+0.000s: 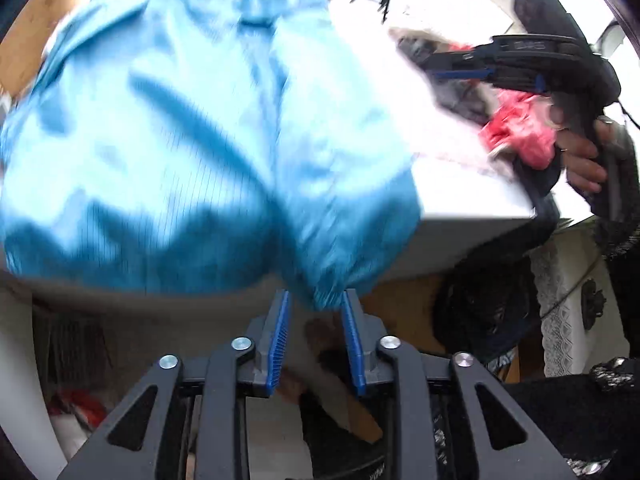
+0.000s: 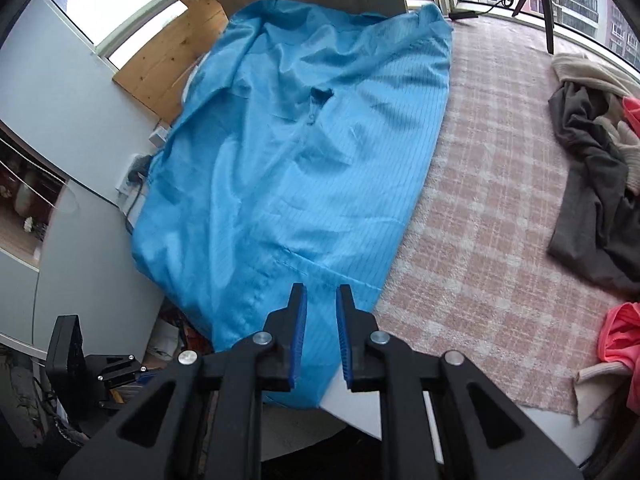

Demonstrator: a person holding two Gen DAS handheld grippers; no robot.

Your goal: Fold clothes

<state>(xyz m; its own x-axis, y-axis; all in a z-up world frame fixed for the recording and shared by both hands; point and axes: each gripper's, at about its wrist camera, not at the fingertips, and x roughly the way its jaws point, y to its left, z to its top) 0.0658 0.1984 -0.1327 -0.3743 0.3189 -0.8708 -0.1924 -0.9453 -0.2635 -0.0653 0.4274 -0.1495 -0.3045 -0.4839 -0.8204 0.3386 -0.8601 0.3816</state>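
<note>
No readable text anywhere; only blurred, illegible pale characters on the right tongs' [image 1: 440, 68] black body.

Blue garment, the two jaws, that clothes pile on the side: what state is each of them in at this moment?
Blue garment: spread out, wrinkled, one end hanging over the table edge.
Left gripper: jaws apart, with a bunched blue cuff between the fingertips.
Right gripper: jaws open, empty, over the garment's near edge.
Grey garment: crumpled, unfolded.
Pink garment: crumpled, unfolded.
Plaid cloth: lying flat on the table.
</note>
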